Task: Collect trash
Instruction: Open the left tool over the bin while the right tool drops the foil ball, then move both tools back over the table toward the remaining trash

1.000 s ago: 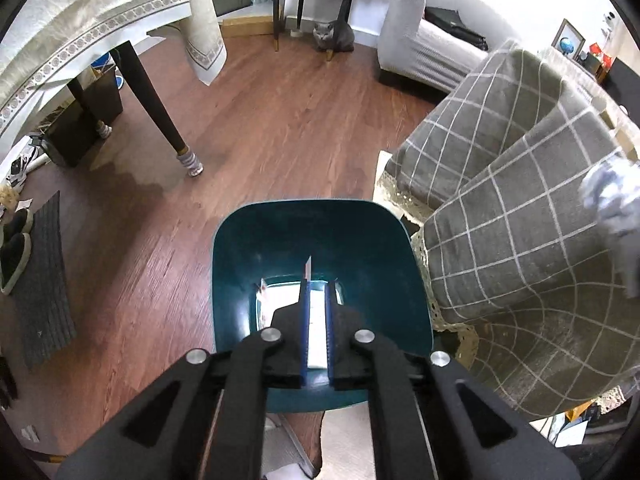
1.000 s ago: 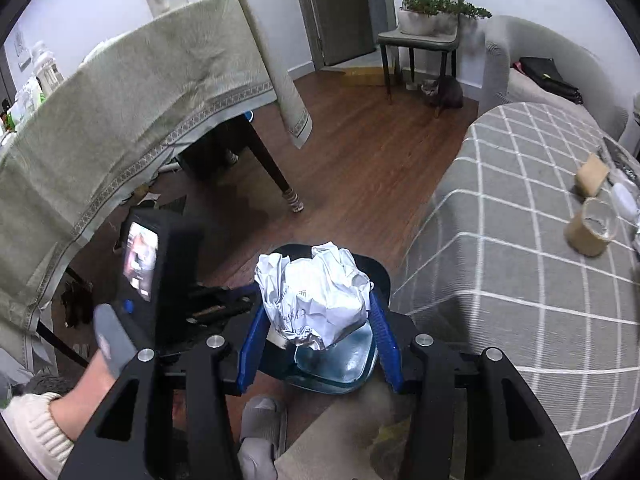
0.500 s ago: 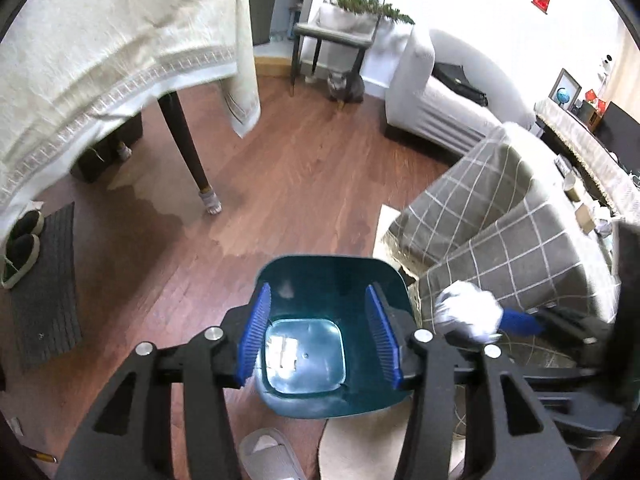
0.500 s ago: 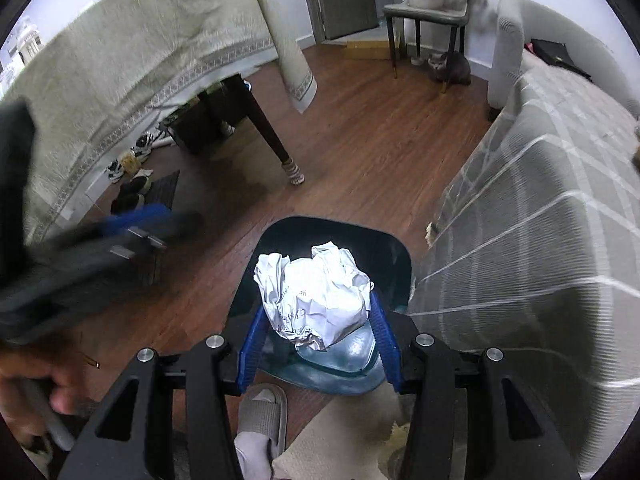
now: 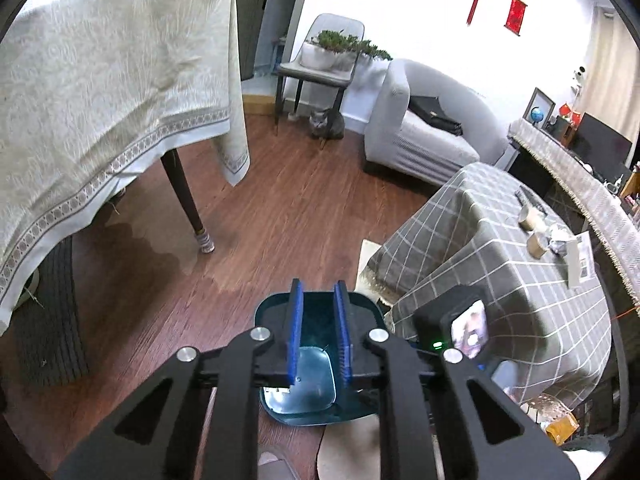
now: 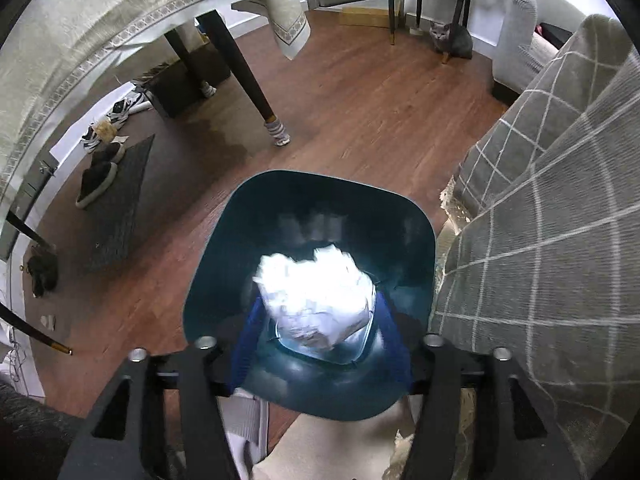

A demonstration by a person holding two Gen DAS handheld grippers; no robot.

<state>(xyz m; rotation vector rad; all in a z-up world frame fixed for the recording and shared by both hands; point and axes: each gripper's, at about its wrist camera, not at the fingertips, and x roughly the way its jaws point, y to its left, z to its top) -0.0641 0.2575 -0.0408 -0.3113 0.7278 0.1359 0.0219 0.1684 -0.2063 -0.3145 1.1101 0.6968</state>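
Right wrist view shows the crumpled paper ball (image 6: 316, 300) as a smeared, overexposed white lump, so its folds and edges are hard to make out. It sits between the blue pads (image 6: 245, 342) of the right gripper (image 6: 320, 344), over the mouth of the teal trash bin (image 6: 224, 264). Those jaws are opening, and both pads are blurred; the ball shows clear of the left pad, while at the right pad I cannot tell whether it still touches. Whether the ball has reached the bin's floor also cannot be told, since it hides most of the pale bottom.

Left wrist view looks at the same bin (image 5: 276, 308) from higher up. The left gripper (image 5: 320, 340) has its blue pads (image 5: 295, 336) standing a narrow gap apart and closing, with nothing between them; only the bin's inside shows through the gap. The paper ball is not visible here. The gripper's own fingers cover most of the bin's rim, and a small scrap at the bin's bottom is too small to identify.

Beside the bin stands a low table under a grey checked cloth (image 5: 500, 264), and part of the other gripper's camera body (image 5: 466, 328) is blurred in front of it. A slipper (image 5: 276, 464) is cut off at the lower edge. A grey cat (image 6: 450, 38) sits by a chair across the wooden floor (image 6: 360, 112).
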